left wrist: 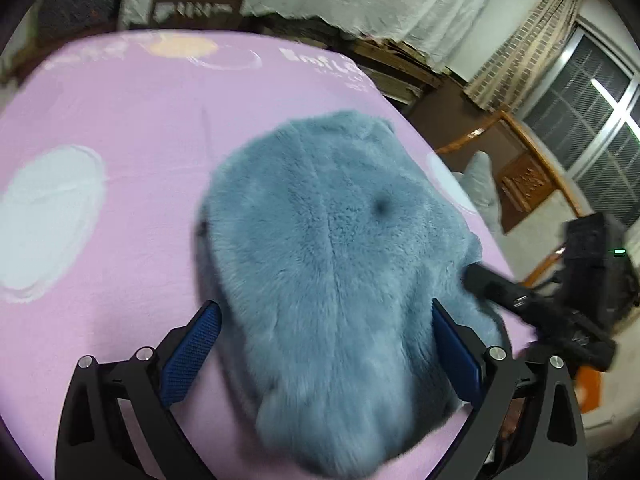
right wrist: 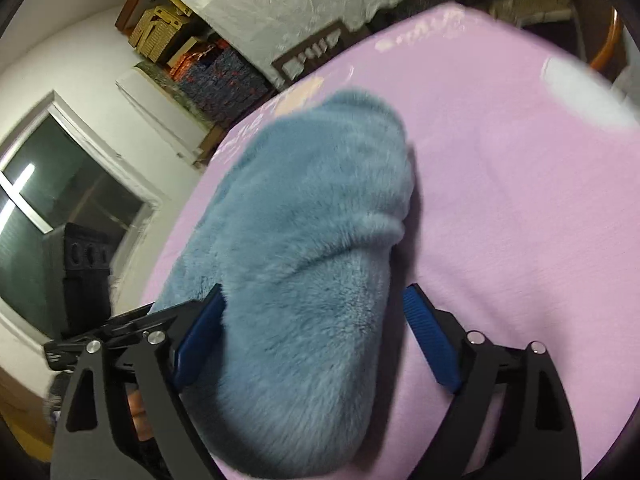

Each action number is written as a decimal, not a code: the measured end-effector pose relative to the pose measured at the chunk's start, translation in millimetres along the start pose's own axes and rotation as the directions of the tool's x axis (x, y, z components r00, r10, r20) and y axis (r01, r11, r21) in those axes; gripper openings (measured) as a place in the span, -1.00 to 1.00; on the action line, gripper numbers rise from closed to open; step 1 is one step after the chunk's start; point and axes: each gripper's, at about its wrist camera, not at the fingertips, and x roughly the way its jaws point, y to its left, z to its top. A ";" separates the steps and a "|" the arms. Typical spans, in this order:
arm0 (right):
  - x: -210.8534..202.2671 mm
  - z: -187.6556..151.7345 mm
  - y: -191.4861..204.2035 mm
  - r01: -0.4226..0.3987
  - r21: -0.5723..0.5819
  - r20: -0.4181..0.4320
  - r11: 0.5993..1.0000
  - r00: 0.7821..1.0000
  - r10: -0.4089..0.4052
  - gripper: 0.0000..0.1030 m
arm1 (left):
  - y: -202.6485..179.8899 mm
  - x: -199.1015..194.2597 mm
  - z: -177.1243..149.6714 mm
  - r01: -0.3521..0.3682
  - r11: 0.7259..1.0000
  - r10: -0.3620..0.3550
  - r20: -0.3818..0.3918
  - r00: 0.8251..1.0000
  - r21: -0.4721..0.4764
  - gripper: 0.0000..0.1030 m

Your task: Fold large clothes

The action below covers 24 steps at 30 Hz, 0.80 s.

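The fluffy blue garment (left wrist: 332,264) bulges up between both sets of jaws, lying in a thick bundle on the pink sheet (left wrist: 132,128) of the bed. The left gripper (left wrist: 326,312) stands wide, its pads not visibly pressing the fur. The right gripper (right wrist: 312,300) is also spread wide, one pad brushing the pile, the other clear. With nothing clamping it, the springy bulk may, I judge, unroll or slump sideways.

Home bedroom.
Pink bedsheet (left wrist: 140,128), curtain (left wrist: 532,40) by window (left wrist: 592,128), stacked baskets (right wrist: 156,32), white-draped furniture.
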 end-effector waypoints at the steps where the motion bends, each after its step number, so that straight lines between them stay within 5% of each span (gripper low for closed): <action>1: -8.8 1.7 5.8 0.044 -0.024 0.026 0.999 0.999 -0.043 0.66 | -3.3 -8.4 -1.4 -0.042 0.999 0.042 0.019 0.999 0.009 0.93; 4: -42.2 -1.3 25.4 0.118 -0.085 0.109 0.989 0.988 -0.108 0.67 | -22.6 -36.0 -9.7 -0.194 0.979 0.188 0.098 0.977 0.064 0.93; 8: -79.5 -11.3 61.5 0.132 -0.150 0.186 0.980 0.977 -0.103 0.77 | -50.7 -67.5 -23.8 -0.313 0.942 0.286 0.195 0.938 0.122 0.93; 13: -106.7 -30.1 106.5 0.182 -0.229 0.246 0.956 0.961 -0.124 0.80 | -76.5 -100.9 -41.6 -0.371 0.917 0.320 0.284 0.904 0.146 0.93; 18: -144.8 -61.0 138.3 0.241 -0.267 0.325 0.933 0.934 -0.149 0.84 | -96.5 -138.6 -70.9 -0.463 0.875 0.379 0.398 0.835 0.139 0.93; 24: -178.7 -91.2 152.8 0.286 -0.262 0.386 0.922 0.907 -0.171 0.90 | -101.1 -171.2 -100.3 -0.482 0.869 0.387 0.454 0.803 0.110 0.93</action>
